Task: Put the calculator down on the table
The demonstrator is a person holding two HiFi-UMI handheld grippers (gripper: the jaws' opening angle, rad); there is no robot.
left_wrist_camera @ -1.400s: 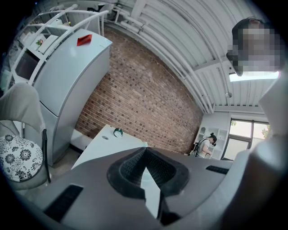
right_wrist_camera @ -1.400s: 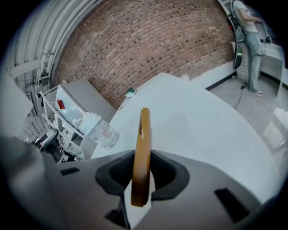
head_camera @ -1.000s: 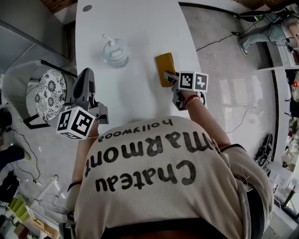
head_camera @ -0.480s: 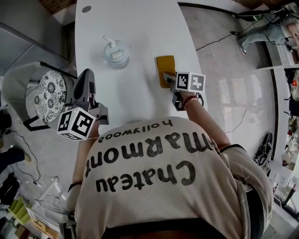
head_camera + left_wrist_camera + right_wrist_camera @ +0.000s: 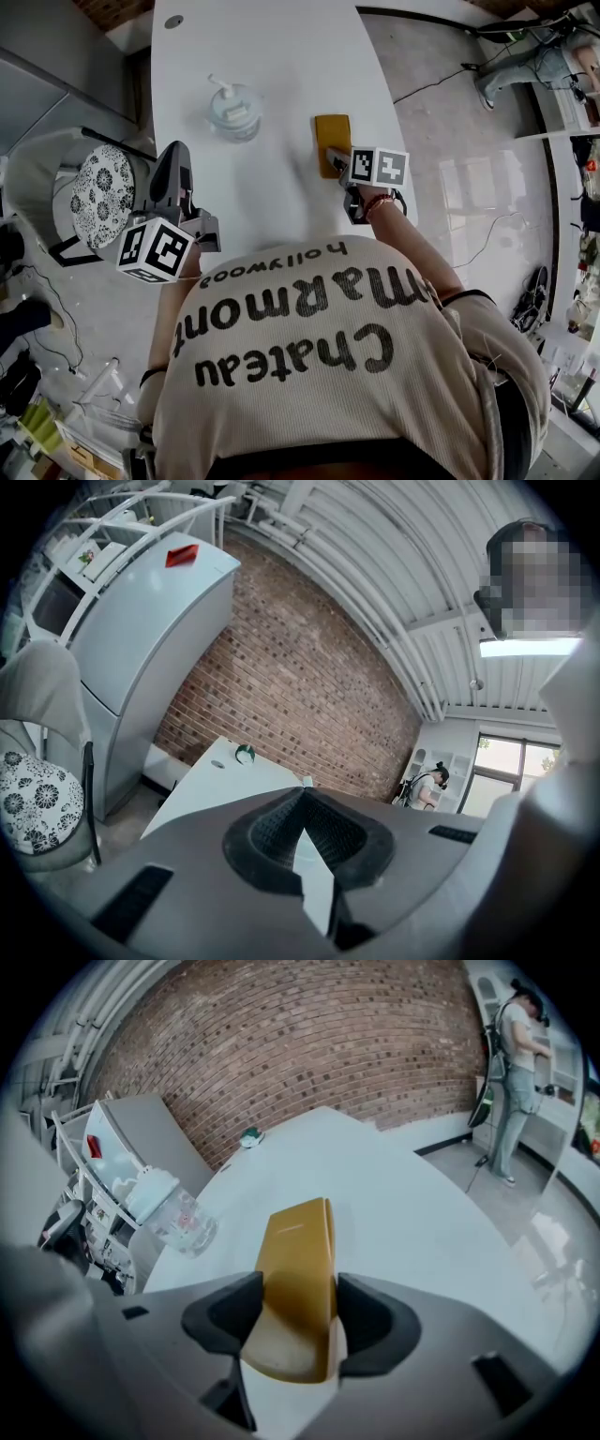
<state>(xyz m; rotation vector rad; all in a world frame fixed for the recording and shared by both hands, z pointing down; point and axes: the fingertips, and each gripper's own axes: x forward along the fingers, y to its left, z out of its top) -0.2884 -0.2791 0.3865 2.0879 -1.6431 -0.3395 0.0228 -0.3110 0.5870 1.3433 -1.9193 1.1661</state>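
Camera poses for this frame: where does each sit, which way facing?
Head view: on the person's head, looking steeply down at the table; shows shirt, left gripper, right gripper.
Left gripper view: on the left gripper, facing level over the table toward a brick wall; its fingers show, together, empty.
Right gripper view: on the right gripper, tilted down at the calculator, which lies between its opening fingers.
Shared: head and right gripper views both catch calculator and bottle.
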